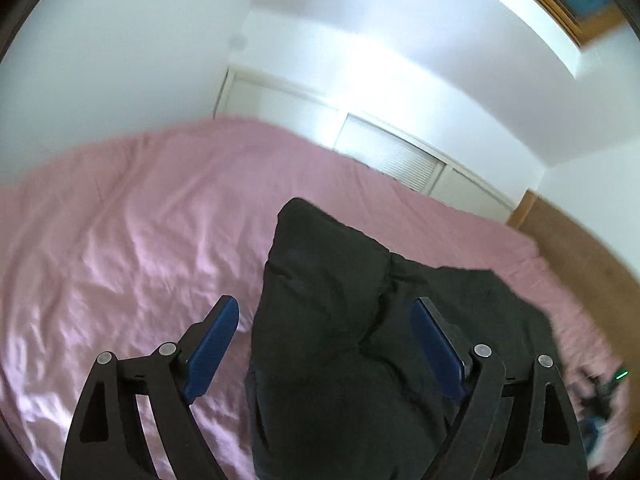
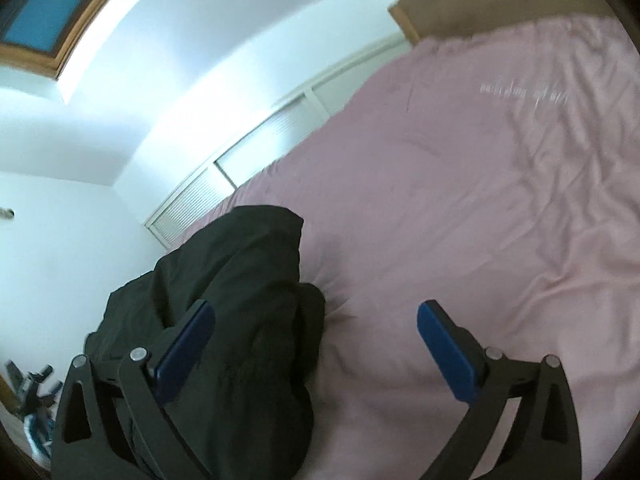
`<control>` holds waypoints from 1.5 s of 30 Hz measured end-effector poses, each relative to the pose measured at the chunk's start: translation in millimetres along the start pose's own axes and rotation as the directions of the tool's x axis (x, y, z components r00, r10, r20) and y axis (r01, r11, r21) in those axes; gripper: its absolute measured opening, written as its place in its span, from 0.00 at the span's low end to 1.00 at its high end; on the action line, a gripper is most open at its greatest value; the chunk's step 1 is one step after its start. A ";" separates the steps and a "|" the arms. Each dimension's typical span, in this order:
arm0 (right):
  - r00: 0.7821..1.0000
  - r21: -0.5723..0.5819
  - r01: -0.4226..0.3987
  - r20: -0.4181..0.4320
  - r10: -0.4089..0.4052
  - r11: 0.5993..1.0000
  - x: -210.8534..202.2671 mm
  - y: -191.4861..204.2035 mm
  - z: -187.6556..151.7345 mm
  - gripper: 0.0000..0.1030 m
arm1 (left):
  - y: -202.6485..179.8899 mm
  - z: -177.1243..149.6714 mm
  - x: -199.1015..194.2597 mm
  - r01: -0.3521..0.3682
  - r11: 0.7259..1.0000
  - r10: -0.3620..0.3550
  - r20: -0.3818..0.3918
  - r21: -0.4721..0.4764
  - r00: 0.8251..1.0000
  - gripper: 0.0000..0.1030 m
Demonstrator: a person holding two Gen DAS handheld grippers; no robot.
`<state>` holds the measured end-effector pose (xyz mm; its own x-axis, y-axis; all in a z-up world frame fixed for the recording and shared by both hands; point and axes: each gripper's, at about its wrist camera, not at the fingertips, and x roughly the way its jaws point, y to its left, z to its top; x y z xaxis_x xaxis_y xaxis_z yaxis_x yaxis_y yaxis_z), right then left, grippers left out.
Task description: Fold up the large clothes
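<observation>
A black garment (image 1: 340,320) lies bunched in a heap on a pink bedsheet (image 1: 140,220). In the left wrist view my left gripper (image 1: 324,312) is open, its blue pads spread wide, and the heap fills the gap between them without being pinched. In the right wrist view the same black garment (image 2: 240,300) sits at the lower left on the pink sheet (image 2: 480,180). My right gripper (image 2: 316,316) is open; its left finger is over the cloth, its right finger over bare sheet.
White walls and white louvred closet doors (image 1: 392,156) stand behind the bed. A wooden headboard or panel (image 1: 580,248) borders the bed's side. Small dark items (image 2: 32,384) lie on the floor beside the bed. A wood-framed skylight (image 2: 52,4) is overhead.
</observation>
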<state>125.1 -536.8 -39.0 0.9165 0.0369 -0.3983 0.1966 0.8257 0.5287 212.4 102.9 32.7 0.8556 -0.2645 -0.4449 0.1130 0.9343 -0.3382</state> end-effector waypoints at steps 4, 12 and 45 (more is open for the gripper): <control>1.000 -0.055 -0.005 -0.004 0.005 0.998 -34.5 12.4 -16.9 1.00 | -32.8 -25.1 -11.8 -0.012 0.998 0.011 0.020 0.066 1.000 0.85; 0.998 -0.207 -0.017 -0.056 0.005 0.978 -133.0 107.7 -42.0 1.00 | -91.4 -48.0 -102.7 0.024 0.993 -0.023 -0.014 0.116 1.000 0.95; 0.991 -0.488 0.095 0.130 -0.036 0.868 -497.9 263.5 -201.3 1.00 | -156.3 -200.0 -435.9 -0.252 0.933 0.216 0.160 0.258 0.963 0.99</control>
<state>-349.6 -224.3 147.8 0.9465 -0.0663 -0.3160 0.0880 0.9946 0.0549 -279.2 24.4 113.6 0.9294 -0.0144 -0.3689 0.0198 0.9997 0.0109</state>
